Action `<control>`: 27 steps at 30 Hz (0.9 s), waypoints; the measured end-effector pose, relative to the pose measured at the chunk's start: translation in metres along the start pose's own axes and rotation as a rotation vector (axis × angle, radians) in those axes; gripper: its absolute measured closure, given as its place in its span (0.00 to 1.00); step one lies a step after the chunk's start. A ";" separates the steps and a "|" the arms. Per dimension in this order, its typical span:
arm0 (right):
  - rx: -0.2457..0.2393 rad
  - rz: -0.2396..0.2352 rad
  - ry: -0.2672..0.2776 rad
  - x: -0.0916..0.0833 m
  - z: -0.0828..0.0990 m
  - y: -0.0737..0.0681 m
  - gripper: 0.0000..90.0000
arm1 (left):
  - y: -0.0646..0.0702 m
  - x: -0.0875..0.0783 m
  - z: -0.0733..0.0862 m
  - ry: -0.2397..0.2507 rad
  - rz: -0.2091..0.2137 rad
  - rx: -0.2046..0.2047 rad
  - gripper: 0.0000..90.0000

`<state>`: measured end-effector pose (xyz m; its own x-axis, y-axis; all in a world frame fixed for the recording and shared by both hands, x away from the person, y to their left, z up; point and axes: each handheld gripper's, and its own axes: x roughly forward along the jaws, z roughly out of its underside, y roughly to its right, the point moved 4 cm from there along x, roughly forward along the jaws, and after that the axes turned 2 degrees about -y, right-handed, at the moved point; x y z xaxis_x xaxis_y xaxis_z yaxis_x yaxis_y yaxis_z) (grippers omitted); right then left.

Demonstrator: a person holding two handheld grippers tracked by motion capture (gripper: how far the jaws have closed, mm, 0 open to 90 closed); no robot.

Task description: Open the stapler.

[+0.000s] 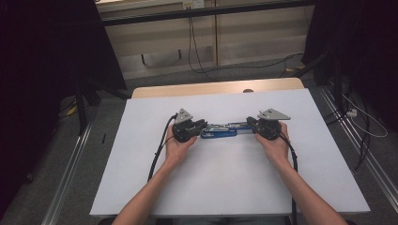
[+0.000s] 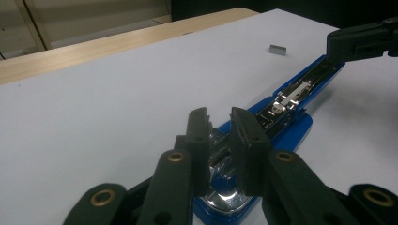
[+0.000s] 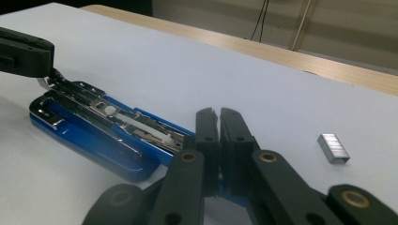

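Desk (image 1: 141, 187): white top, light wood edge (image 1: 187, 89) showing at the far side. Grey carpet floor (image 1: 61, 173). Pale wood cabinet panels (image 1: 244, 37) along the back wall, black cables (image 1: 193, 47) hanging down them. Dark curtains (image 1: 42, 56) both sides. Aluminium rails (image 1: 70, 168) flank the desk. Lighting dim.

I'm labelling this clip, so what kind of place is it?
Probably a lab recording bench: a white-covered table, black curtains at both sides, loose cables on the carpet.
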<state>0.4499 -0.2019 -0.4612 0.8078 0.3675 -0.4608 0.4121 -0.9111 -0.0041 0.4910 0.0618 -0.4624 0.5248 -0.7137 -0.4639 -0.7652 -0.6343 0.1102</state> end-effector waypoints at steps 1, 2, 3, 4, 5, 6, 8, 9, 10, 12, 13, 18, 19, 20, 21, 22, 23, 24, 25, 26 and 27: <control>0.001 -0.004 0.003 0.000 0.000 0.000 0.95 | 0.000 -0.001 -0.001 0.000 0.002 0.003 0.85; 0.005 -0.007 0.003 -0.001 -0.001 0.001 0.94 | 0.000 -0.002 -0.001 0.003 0.004 -0.002 0.84; 0.008 -0.006 0.007 -0.002 -0.001 0.002 0.92 | 0.001 -0.004 -0.002 0.001 0.004 0.001 0.82; 0.008 -0.006 0.007 -0.002 -0.001 0.002 0.92 | 0.001 -0.004 -0.002 0.001 0.004 0.001 0.80; 0.012 -0.002 0.013 -0.003 -0.002 0.002 0.90 | 0.001 -0.006 -0.003 -0.002 0.003 0.002 0.77; 0.012 -0.002 0.013 -0.003 -0.002 0.002 0.90 | 0.001 -0.006 -0.003 -0.002 0.003 0.002 0.75; 0.016 -0.008 0.025 -0.005 -0.004 0.003 0.86 | 0.002 -0.008 -0.004 -0.004 -0.004 0.006 0.68; 0.016 -0.008 0.025 -0.005 -0.004 0.003 0.86 | 0.002 -0.009 -0.004 -0.005 -0.018 0.014 0.68; 0.017 -0.017 0.028 -0.006 -0.005 0.003 0.84 | 0.003 -0.010 -0.004 -0.009 -0.032 0.012 0.59; 0.019 -0.020 0.029 -0.006 -0.005 0.003 0.83 | 0.003 -0.012 -0.004 -0.025 -0.039 0.007 0.55; 0.026 -0.029 0.027 -0.006 -0.004 0.003 0.78 | 0.004 -0.014 -0.004 -0.034 -0.041 0.016 0.50; 0.037 -0.035 0.031 -0.006 -0.004 0.003 0.69 | 0.004 -0.020 -0.004 -0.031 -0.061 -0.006 0.35; 0.037 -0.033 0.036 -0.007 -0.005 0.003 0.63 | 0.003 -0.022 -0.004 -0.036 -0.075 -0.008 0.29; 0.035 -0.035 0.036 -0.007 -0.005 0.003 0.61 | 0.003 -0.022 -0.004 -0.045 -0.087 0.004 0.27; 0.035 -0.035 0.036 -0.007 -0.005 0.003 0.61 | 0.003 -0.022 -0.004 -0.045 -0.087 0.004 0.22; 0.038 -0.034 0.030 -0.008 -0.005 0.002 0.51 | 0.003 -0.023 -0.002 -0.067 -0.095 0.008 0.19; 0.043 -0.033 0.028 -0.008 -0.005 0.002 0.46 | 0.003 -0.023 -0.002 -0.067 -0.095 0.008 0.16; 0.043 -0.033 0.028 -0.008 -0.005 0.002 0.46 | 0.004 -0.022 -0.001 -0.076 -0.094 0.004 0.16; 0.053 -0.034 0.029 -0.008 -0.006 0.002 0.43 | 0.005 -0.023 0.000 -0.078 -0.094 0.002 0.13; 0.060 -0.034 0.029 -0.009 -0.006 0.003 0.41 | 0.006 -0.024 0.001 -0.077 -0.092 0.005 0.12; 0.063 -0.034 0.034 -0.010 -0.006 0.004 0.35 | 0.006 -0.025 0.001 -0.070 -0.094 0.009 0.10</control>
<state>0.4460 -0.2078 -0.4512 0.8081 0.4036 -0.4290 0.4130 -0.9076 -0.0758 0.4725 0.0760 -0.4507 0.5671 -0.6284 -0.5324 -0.7174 -0.6944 0.0556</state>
